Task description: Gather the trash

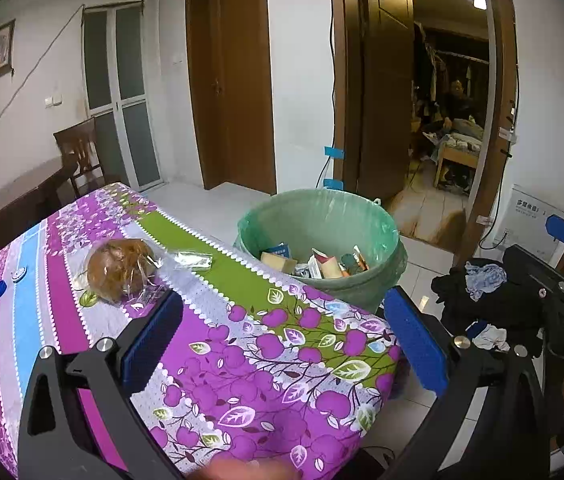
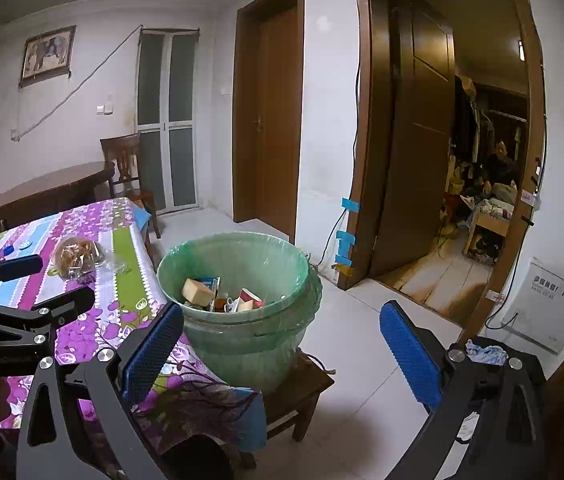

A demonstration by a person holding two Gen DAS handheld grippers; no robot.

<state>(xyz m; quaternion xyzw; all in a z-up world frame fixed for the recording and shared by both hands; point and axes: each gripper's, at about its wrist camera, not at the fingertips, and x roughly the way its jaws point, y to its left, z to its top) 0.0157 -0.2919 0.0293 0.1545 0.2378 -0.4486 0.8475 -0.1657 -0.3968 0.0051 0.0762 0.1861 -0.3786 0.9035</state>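
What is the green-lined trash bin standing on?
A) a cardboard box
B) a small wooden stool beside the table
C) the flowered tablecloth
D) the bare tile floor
B: in the right wrist view the trash bin rests on a small wooden stool whose legs reach the tiles, right next to the table.

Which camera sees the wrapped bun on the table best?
The left wrist view: the wrapped bun sits close and large, just beyond the left gripper. The right wrist view shows it smaller and farther away.
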